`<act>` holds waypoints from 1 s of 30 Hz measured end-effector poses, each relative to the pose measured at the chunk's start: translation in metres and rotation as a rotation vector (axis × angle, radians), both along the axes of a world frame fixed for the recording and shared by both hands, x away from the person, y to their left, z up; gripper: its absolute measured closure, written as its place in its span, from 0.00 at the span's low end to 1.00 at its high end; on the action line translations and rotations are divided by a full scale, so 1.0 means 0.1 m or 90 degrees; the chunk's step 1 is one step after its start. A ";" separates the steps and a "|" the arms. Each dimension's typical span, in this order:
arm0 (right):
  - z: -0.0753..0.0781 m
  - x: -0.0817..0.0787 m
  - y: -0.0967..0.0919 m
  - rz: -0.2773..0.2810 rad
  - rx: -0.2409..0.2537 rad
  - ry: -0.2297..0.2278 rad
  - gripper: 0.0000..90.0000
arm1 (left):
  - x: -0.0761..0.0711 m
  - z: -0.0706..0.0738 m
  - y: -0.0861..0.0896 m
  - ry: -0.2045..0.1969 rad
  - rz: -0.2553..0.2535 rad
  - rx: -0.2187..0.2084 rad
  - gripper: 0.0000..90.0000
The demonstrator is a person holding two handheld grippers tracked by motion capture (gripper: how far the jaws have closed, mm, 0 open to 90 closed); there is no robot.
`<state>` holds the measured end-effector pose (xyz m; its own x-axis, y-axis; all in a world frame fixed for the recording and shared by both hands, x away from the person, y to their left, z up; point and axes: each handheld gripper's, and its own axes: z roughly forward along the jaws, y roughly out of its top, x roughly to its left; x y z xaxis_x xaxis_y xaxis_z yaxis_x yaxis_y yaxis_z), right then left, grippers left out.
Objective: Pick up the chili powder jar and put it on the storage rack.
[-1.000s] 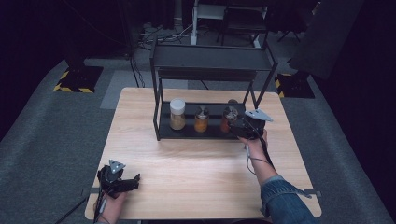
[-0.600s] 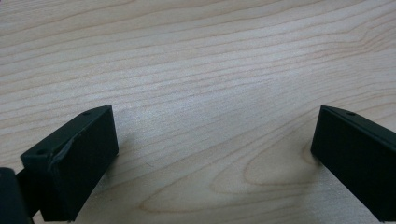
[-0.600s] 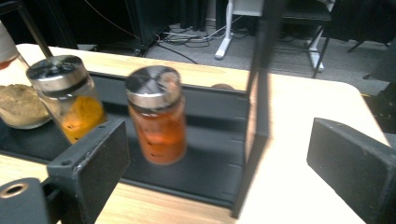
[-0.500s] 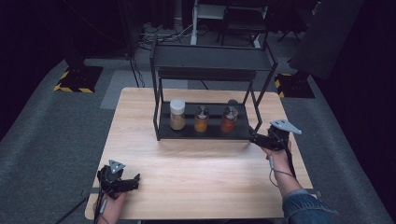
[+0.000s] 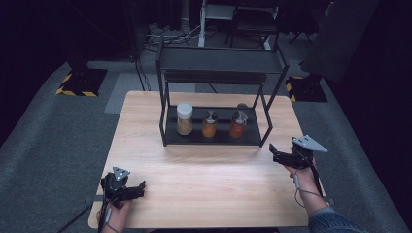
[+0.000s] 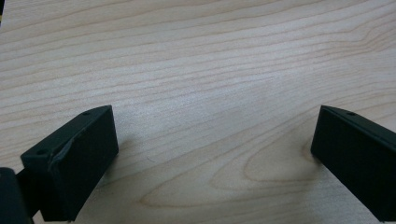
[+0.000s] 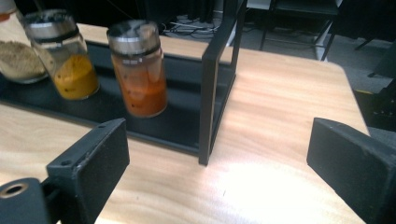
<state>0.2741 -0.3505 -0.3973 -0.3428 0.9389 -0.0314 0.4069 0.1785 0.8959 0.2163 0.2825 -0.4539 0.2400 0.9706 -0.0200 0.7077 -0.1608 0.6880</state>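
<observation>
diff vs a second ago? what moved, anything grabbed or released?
The right tool pulled back from the red-orange jar on the rack's lower shelf, out to the table's right side; its jaws are open and empty. The left tool and all three jars stayed put.

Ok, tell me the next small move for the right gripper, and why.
Probably bring the right gripper to rest on the table near the front edge, like the left gripper. Its jaws are open with nothing between them, it sits off the rack's right end, and the red spice jar stands upright on the lower shelf beside the yellow jar, so placing looks finished.
</observation>
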 end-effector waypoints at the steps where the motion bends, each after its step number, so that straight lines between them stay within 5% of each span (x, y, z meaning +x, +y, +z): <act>1: -0.02 0.00 -0.02 0.002 0.002 0.003 0.05 | 0.00 0.00 0.00 0.000 -0.001 0.000 0.00; 30: -0.50 -0.11 -0.18 0.025 -0.010 0.076 0.05 | -0.01 0.00 0.00 -0.001 -0.002 -0.001 0.00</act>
<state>0.2635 -0.3688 -0.4470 -0.3814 0.9244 -0.0019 0.5035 0.2094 0.8382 0.2158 0.2827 -0.4541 0.2428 0.9699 -0.0207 0.7065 -0.1621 0.6889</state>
